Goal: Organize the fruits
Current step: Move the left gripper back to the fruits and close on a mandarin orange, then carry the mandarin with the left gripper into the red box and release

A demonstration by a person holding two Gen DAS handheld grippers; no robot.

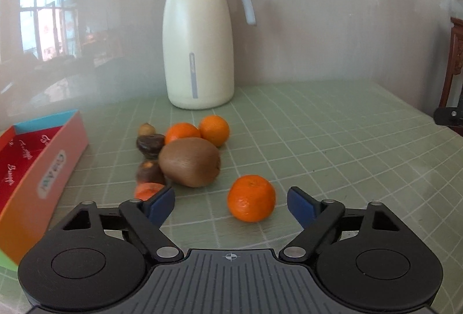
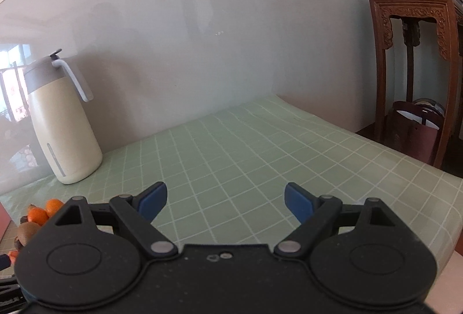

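Lone mandarin [image 1: 251,198]: on the table [image 1: 347,140], between the pads of the left claw [image 1: 230,205], nearer the right pad, touching neither.
Fruit pile: ahead and left of the left claw; kiwi [image 1: 189,162] in front, two mandarins [image 1: 199,132] behind it, three dark brown fruits [image 1: 150,143] on its left, one orange piece [image 1: 148,190] half hidden behind the left pad.
Red box [image 1: 43,166]: far left of the left claw, open, empty as far as visible.
Left claw: spread wide, nothing gripped.
Right claw [image 2: 225,202]: spread, empty, over bare green grid mat, fruit pile [image 2: 36,215] low at its far left.
Thermos jug [image 1: 199,36]: upright behind the pile, against the wall.
Step in hand: likely lining up on the lone mandarin for a first pick.
Next move calls for: easing forward a little, centring the mandarin, pinching gently because it can roll, then lifting left toward the box.
Risk: a pad nudging the round fruit away.
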